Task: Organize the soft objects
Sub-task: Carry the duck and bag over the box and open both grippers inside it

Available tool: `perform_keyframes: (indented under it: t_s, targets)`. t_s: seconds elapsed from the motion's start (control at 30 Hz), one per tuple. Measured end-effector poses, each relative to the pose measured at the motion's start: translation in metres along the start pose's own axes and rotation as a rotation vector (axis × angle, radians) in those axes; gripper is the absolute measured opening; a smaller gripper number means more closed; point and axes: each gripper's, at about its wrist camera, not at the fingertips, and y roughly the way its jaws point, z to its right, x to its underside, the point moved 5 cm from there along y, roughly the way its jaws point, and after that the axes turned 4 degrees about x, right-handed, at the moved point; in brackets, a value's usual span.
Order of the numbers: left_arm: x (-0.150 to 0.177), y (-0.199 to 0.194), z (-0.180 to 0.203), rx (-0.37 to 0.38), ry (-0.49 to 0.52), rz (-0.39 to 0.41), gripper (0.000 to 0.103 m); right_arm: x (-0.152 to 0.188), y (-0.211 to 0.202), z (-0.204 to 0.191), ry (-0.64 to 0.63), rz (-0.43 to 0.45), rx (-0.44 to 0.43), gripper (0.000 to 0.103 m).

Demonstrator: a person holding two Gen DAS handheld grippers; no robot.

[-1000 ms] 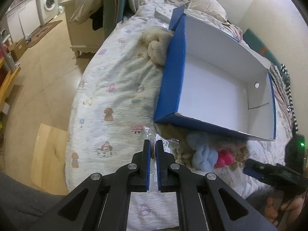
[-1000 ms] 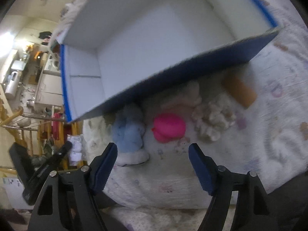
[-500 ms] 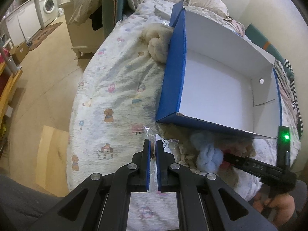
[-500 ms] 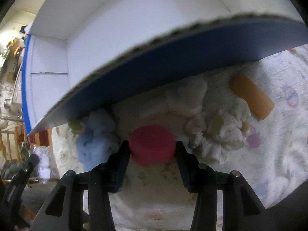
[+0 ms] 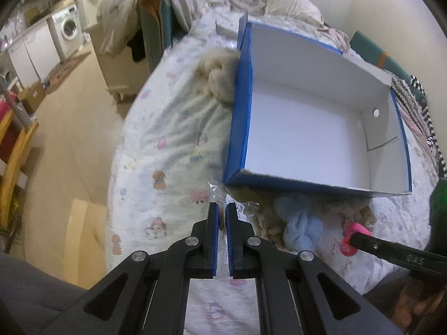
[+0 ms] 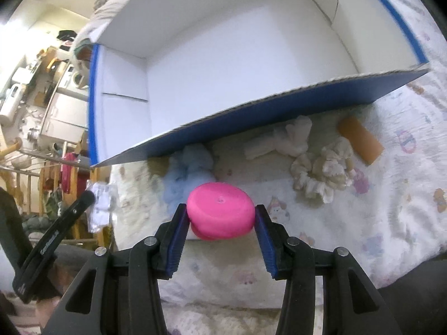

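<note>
Faintly — "DAS" on right tongs (image 5: pixel 352 236)

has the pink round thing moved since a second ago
Yes. The pink round sponge, which lay on the bedspread near the blue box, is now clamped in the right gripper and looks lifted toward the camera.

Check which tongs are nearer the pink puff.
Right. The right tongs are clamped on the pink puff; the left tongs sit shut off to its side, past the blue plush.
</note>
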Motion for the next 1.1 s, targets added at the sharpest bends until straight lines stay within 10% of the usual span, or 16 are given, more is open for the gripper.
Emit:
perform_keyframes:
  t_s: [0.57, 1.1]
  targets:
    - [-0.073, -0.059, 0.035, -0.009, 0.085, 0.218, 0.005, -0.054, -0.071, -0.009, -0.105, 0.197, -0.022, 0.05]
    - [-0.123, -0.007, 0.084, -0.01, 0.202, 0.185, 0.005, -0.131, -0.067, 0.022, -0.112, 0.29, 0.058, 0.05]
